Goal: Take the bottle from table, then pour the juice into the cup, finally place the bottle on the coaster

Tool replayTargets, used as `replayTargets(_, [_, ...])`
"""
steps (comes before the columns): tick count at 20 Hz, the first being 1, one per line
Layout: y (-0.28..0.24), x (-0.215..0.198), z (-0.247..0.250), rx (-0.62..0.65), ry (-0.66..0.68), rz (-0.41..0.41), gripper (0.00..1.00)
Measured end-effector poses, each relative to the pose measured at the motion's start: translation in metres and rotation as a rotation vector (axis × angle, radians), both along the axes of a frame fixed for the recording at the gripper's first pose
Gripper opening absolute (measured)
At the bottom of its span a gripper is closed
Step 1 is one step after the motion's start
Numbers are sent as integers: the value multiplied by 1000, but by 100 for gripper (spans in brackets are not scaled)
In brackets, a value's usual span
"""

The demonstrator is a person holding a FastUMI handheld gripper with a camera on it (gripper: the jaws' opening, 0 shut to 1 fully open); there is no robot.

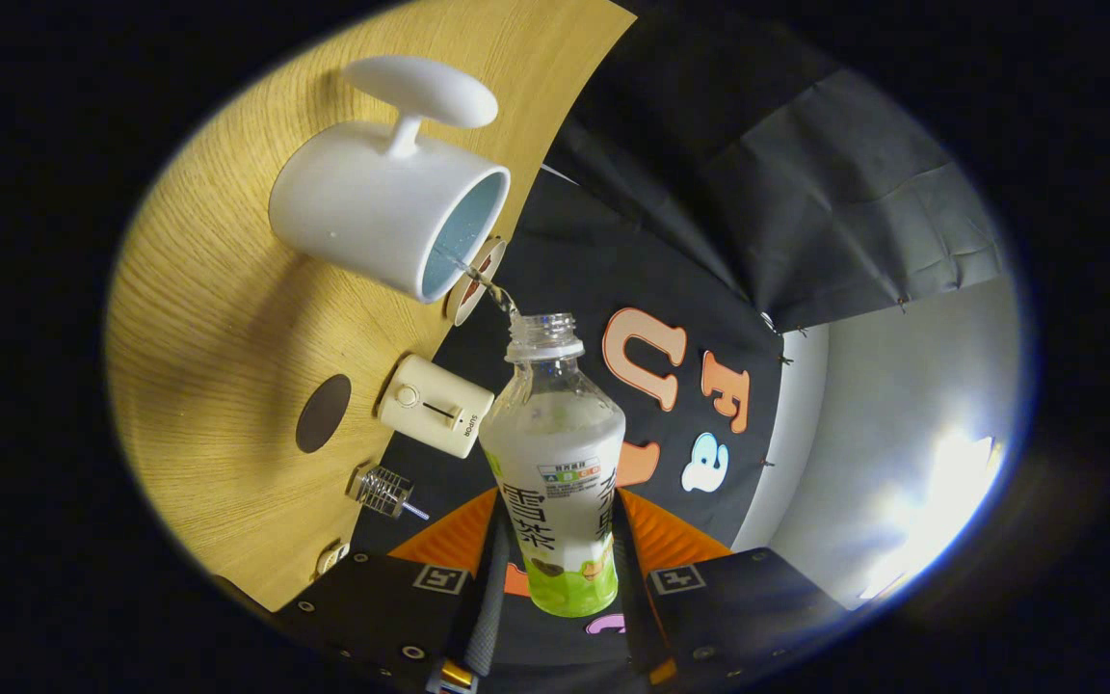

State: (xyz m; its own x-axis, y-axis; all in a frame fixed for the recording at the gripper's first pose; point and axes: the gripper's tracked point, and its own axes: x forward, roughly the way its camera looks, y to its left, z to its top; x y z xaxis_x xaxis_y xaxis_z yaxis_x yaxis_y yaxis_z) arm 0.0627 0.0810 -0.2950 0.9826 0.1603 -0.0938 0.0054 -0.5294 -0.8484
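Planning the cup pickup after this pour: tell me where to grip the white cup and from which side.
The cup has a mushroom-shaped handle on a thin stem, on the side away from the bottle that the gripper holds pouring. Probably pinch that stem, coming from the handle side, below the wide cap; the smooth body looks too broad.

Claw (560,578) clamped on tilted bottle (555,463), juice streaming — into white cup (372,212), on wooden table (218,337)

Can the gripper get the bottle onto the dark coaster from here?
Probably yes. The gripper is shut on the bottle, tilted and pouring into the white cup. The coaster lies bare on the table, beside the cream box, nothing on it.
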Motion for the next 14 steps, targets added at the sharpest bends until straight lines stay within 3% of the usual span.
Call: replayTargets(14, [11, -1, -4, -65, -10, 73, 54])
